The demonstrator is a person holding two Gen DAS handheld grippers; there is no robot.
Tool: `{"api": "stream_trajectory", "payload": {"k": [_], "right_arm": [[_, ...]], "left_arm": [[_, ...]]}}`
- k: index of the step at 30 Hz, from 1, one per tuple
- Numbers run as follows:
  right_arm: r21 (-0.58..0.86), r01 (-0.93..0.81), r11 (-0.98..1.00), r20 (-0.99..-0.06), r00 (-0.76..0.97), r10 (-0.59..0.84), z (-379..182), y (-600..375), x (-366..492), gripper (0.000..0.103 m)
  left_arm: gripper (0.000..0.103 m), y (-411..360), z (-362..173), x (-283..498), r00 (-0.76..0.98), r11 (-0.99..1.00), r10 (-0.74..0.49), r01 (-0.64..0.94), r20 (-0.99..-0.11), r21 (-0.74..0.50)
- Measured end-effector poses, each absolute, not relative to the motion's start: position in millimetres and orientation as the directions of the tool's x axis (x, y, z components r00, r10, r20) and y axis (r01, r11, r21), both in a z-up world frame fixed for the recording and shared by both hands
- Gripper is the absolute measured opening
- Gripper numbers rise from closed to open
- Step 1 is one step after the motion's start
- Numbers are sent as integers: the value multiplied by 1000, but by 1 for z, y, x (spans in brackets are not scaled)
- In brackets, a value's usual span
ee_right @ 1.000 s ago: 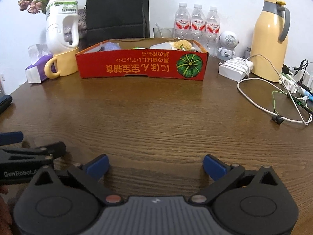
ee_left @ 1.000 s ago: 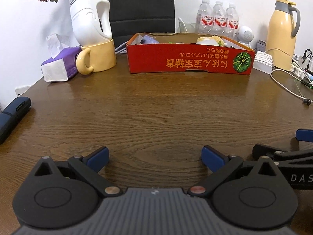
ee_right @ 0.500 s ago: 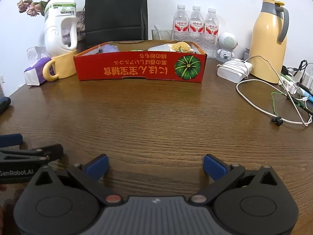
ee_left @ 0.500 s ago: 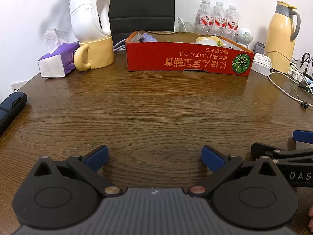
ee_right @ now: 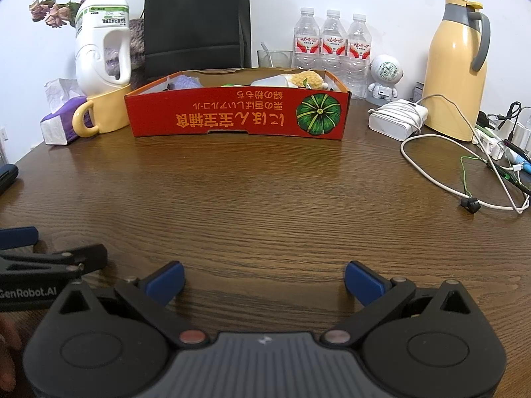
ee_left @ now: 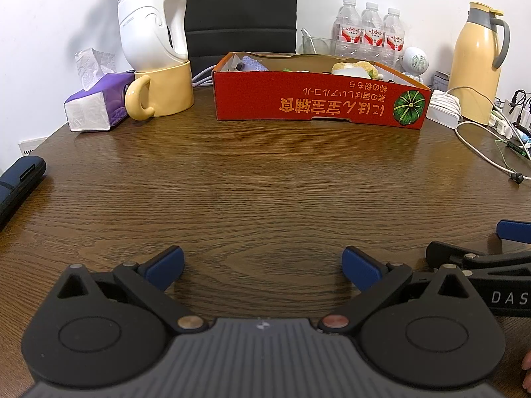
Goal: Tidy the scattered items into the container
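Compared with the earlier frames, both cameras sit slightly higher and tilted down, so the box interior shows a little more; nothing on the tabletop has shifted.

Left wrist view: the left gripper (ee_left: 262,267) hovers low over the dark wood-grain tabletop (ee_left: 265,182), its blue-padded jaws spread wide with nothing between them. The shallow red cardboard box with orange lettering and a green pumpkin print (ee_left: 318,102) stands at the far side of the tabletop, well apart from the gripper; a pale purple item (ee_left: 250,63) lies in its left end and a yellow fuzzy item (ee_left: 358,66) in its right end. Left of the box stand a yellow ceramic mug (ee_left: 162,91) holding a white plastic jug (ee_left: 151,21), and a purple tissue pack (ee_left: 98,101). A dark blue case (ee_left: 20,182) lies at the left edge. The right gripper (ee_left: 491,255) enters from the right.

Right wrist view: the right gripper (ee_right: 264,280) likewise holds its jaws wide and empty above bare tabletop. The red box (ee_right: 232,116) is centred ahead. A tall yellow thermos jug (ee_right: 456,69), a white charger with cable (ee_right: 395,121) and three clear water bottles (ee_right: 332,39) stand to the right.
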State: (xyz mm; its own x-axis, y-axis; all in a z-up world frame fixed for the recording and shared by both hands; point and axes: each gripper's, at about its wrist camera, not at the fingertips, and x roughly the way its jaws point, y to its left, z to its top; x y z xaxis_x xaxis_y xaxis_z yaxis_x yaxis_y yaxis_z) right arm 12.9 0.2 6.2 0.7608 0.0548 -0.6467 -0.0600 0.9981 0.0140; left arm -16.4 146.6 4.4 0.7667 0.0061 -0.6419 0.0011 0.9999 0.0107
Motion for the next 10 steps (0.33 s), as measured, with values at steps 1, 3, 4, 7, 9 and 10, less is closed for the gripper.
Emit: {"api": "stream_trajectory", "payload": {"k": [1,3,4,7,9,10], "right_arm": [[14,-60,998,-647,761,55,6,0,13,103],[14,-60,998,-647,761,55,6,0,13,103],[14,-60,998,-647,761,55,6,0,13,103],[14,-60,998,-647,761,55,6,0,13,103],[14,-60,998,-647,761,55,6,0,13,103],[14,-60,998,-647,761,55,6,0,13,103]], "left_arm": [[103,147,4,-16,767,1000,6,1,-642,10],[103,146,4,-17,767,1000,6,1,-642,10],[103,146,4,-17,767,1000,6,0,-642,10],[103,146,4,-17,767,1000,7,0,-642,10],[103,146,4,-17,767,1000,7,0,-642,10],[103,146,4,-17,767,1000,7,0,-642,10]]}}
